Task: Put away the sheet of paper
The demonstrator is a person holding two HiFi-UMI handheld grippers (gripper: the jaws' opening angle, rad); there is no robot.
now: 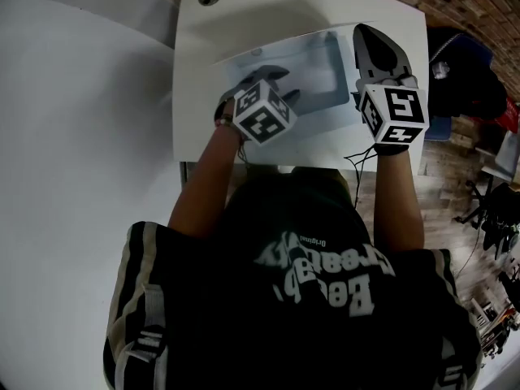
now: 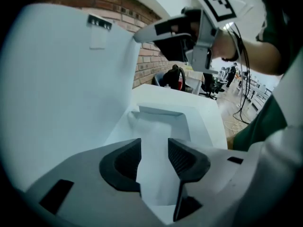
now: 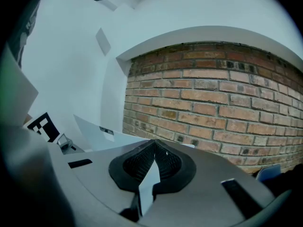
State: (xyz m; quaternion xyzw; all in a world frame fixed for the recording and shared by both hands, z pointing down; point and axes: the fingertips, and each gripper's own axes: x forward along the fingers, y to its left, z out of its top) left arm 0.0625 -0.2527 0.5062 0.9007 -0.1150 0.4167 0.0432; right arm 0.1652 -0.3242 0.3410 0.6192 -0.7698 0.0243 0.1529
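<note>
Pressed tight together, the jaws of the right gripper [image 3: 154, 162] pinch the edge of the thin white sheet of paper [image 2: 71, 89]. A sliver of it shows below the ribbed black pads, with the red brick wall [image 3: 213, 103] beyond their tips. The jaws of the left gripper [image 2: 155, 150] stand part-way apart and grip nothing. A pale strip shows in the gap between them, and I cannot tell whether it is a fold of the sheet or the surface under it. The sheet rises in a broad curve on the left side of those left jaws, with a small printed label near its upper edge. Its top edge runs up to the right gripper, which hangs above and ahead of them. Straight ahead of the left jaws, lower than the lifted sheet, a shallow white rectangular tray [image 2: 196, 122] lies on the small white table [image 1: 284, 2]. To my eye the paper is on its way to the tray and not yet laid in it. Next, the right gripper would need to bring its pinched edge down until the sheet lies flat inside the tray's rim, then part its jaws. The left gripper could steady the free side so the sheet doesn't buckle or catch on the tray's wall.
</note>
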